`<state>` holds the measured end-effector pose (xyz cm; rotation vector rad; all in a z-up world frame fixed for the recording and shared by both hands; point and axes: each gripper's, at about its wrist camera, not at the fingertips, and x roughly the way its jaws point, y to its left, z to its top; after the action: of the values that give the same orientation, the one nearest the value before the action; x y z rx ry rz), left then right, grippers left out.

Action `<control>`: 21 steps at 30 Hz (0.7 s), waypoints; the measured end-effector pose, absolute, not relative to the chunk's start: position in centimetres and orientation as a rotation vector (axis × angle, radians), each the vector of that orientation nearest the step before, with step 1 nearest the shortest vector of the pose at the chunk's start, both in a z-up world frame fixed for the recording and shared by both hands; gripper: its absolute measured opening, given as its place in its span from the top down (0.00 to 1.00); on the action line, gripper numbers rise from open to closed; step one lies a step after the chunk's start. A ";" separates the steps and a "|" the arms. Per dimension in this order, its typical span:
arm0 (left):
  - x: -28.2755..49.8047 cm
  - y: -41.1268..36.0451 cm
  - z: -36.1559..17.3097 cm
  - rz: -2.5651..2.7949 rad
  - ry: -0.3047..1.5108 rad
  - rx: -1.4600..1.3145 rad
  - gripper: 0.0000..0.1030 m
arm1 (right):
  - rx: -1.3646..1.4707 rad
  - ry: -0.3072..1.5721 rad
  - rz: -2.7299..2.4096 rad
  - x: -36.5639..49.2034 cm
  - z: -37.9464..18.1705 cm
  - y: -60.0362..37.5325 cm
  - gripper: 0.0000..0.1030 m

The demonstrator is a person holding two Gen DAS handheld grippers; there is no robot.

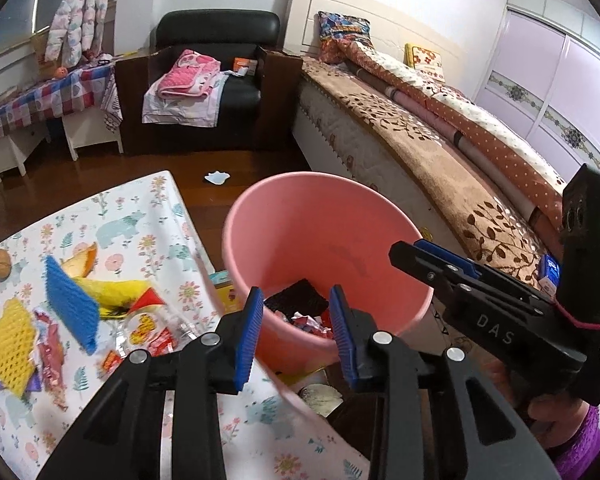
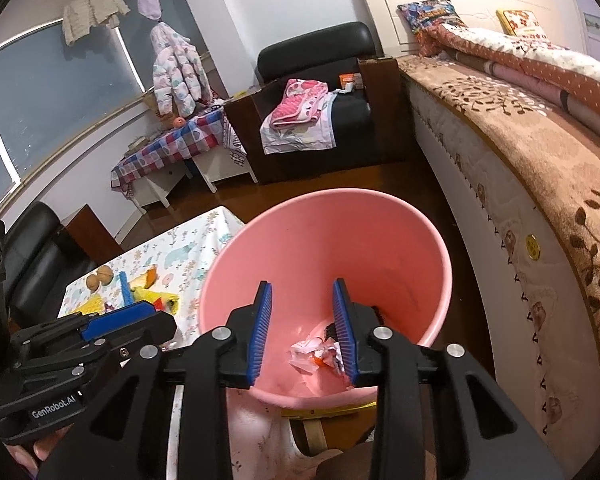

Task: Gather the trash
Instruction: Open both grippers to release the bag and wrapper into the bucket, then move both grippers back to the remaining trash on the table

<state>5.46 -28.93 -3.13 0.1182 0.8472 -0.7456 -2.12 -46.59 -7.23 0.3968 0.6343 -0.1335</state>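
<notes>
Pink bin (image 2: 328,248) holding scraps (image 2: 316,354) | hovering over it, right gripper (image 2: 303,328) and left gripper (image 1: 296,330) both apart, empty | next: fetching table (image 1: 148,216) wrappers (image 1: 156,340)

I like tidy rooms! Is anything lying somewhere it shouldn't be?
Yes. A white scrap lies alone on the wooden floor, away from the pink bin. Wrappers and peel also clutter the tablecloth.

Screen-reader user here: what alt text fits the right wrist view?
The open, empty right gripper hangs over a pink bin holding crumpled wrappers. The left gripper sits lower left, before a littered table.
</notes>
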 end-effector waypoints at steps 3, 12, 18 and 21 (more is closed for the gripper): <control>5.3 -27.7 -2.7 -0.731 0.841 0.107 0.67 | 0.381 0.631 -0.120 -2.3 -6.7 -45.7 0.69; 4.4 -23.3 -1.8 -0.680 0.824 0.075 0.67 | 0.344 0.635 -0.075 -2.6 -5.8 -42.9 0.60; 4.2 -20.4 -1.2 -0.639 0.815 0.053 0.67 | 0.319 0.631 -0.040 -2.6 -5.2 -40.9 0.59; 4.0 -18.9 -1.0 -0.616 0.810 0.046 0.65 | 0.300 0.622 -0.023 -2.6 -4.9 -39.8 0.59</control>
<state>4.04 -18.90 -1.04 0.0463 0.8105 -0.6159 -2.64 -39.80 -4.91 0.2999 0.6224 -0.0234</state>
